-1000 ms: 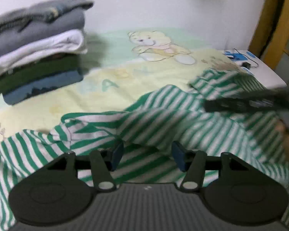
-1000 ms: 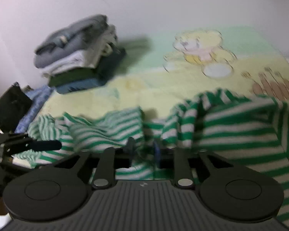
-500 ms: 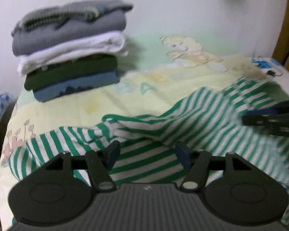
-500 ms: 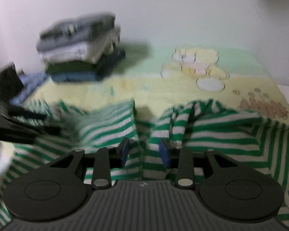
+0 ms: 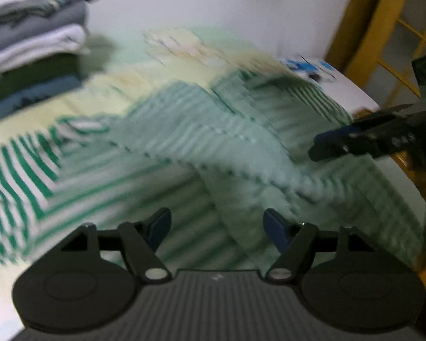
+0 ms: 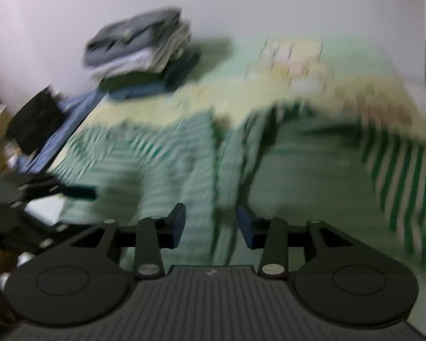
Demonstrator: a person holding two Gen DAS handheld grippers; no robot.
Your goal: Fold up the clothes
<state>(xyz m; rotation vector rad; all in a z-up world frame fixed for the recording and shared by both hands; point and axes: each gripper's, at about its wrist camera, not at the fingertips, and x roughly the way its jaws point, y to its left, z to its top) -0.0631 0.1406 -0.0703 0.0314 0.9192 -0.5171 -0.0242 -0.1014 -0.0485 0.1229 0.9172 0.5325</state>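
While both hand-held grippers (image 5: 217, 227) (image 6: 210, 224) open empty, only the left view shows yellow lattice (image 5: 397, 28).

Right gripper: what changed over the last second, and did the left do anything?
The right gripper was pinched on a fold of the green striped garment and has let go; its jaws are opening, cloth lying loose between them. The left gripper is opening wider too, holding nothing. Both views are blurred by motion. The stack of folded clothes and the garment on the bed stayed put.
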